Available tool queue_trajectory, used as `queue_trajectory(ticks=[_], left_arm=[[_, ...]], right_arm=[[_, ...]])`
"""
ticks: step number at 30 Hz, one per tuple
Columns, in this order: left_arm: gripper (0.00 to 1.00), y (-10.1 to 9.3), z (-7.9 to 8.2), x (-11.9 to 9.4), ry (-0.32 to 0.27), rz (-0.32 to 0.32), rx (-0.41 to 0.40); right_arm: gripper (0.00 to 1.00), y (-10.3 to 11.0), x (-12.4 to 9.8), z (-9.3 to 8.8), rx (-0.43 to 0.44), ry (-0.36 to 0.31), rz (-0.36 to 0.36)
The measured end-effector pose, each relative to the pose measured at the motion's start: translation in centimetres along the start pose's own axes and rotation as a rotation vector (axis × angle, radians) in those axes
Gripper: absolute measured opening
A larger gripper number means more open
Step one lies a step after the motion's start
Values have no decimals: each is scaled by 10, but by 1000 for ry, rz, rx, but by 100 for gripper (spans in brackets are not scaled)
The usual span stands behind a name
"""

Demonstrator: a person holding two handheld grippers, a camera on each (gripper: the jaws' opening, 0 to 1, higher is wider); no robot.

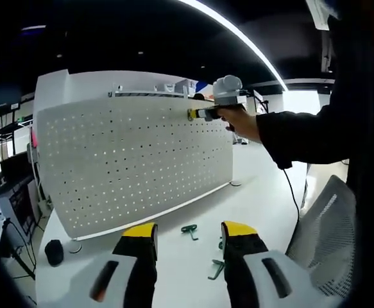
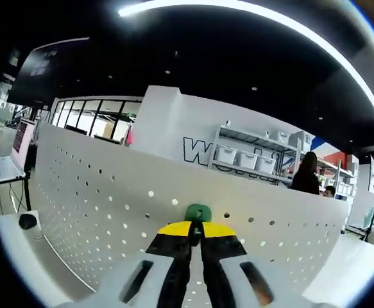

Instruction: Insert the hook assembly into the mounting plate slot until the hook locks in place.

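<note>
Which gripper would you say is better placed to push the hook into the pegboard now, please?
The right gripper, probably: its jaws are shut on a green hook right up against the white pegboard. The left gripper is open and holds nothing, above spare green hooks on the table.

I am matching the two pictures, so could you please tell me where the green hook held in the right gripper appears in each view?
Left gripper view: the hook is at upper centre, at the tip of the right gripper, against the pegboard's top edge.
Right gripper view: the hook is low at centre, pinched between the jaws, at the pegboard.
Shared landmark: the pegboard.
</note>
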State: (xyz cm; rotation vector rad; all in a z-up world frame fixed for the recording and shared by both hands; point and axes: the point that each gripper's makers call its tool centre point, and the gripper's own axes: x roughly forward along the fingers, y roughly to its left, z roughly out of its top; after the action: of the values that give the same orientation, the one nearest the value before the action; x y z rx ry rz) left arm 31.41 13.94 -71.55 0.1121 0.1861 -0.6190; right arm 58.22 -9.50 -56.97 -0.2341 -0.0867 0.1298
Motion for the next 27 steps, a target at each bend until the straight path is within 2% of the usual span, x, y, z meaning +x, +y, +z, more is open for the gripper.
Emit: queue_trajectory(ticks=[5, 13, 21, 27], left_arm=[[41, 1, -1, 0, 0, -1, 1], [41, 1, 0, 0, -2, 2, 3], [41, 0, 0, 1, 0, -2, 5], [41, 0, -1, 1, 2, -5, 3]], right_arm=[[3, 0, 0, 0, -14, 11, 5], [11, 0, -5, 2, -1, 5, 11], [22, -5, -17, 6, -12, -10, 6], [26, -6, -29, 8, -23, -15, 9]])
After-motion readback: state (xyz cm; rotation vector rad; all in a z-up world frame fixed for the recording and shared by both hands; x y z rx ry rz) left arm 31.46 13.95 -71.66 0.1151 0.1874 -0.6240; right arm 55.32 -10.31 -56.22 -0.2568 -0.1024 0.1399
